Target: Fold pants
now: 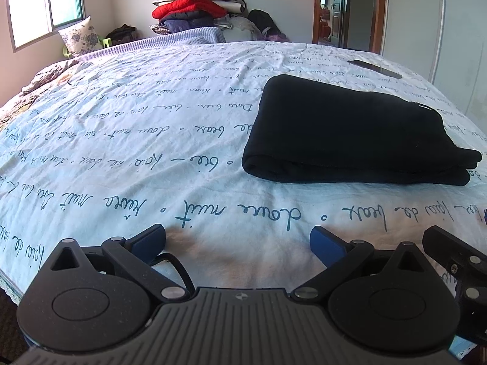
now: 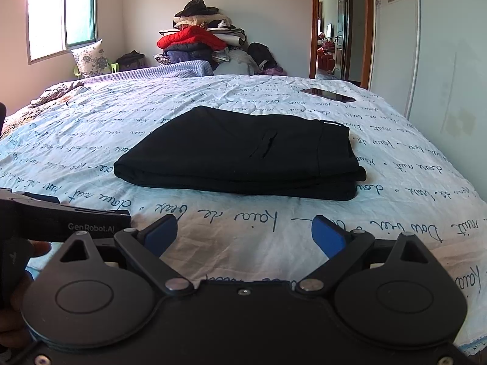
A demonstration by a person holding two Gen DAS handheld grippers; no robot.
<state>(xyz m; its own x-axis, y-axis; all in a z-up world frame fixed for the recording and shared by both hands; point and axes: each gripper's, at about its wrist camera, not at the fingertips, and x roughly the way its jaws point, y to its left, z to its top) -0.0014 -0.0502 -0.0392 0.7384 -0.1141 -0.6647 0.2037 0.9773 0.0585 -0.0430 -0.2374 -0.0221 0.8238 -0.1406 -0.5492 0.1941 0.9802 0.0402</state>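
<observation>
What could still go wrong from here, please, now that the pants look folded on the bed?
1. The folded pants show uneven stacked layers at their right end; nudging them could undo the fold.
2. A dark phone lies on the bedspread just beyond the pants; sliding the bundle that way might knock it.
3. Both the left gripper and right gripper have jaws open, near each other, so they might collide.

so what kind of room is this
Almost certainly a home bedroom. The folded black pants lie on a wide bed under a script-printed sheet, a floral pillow leans by the window, and a pile of clothes is stacked against the far wall.
</observation>
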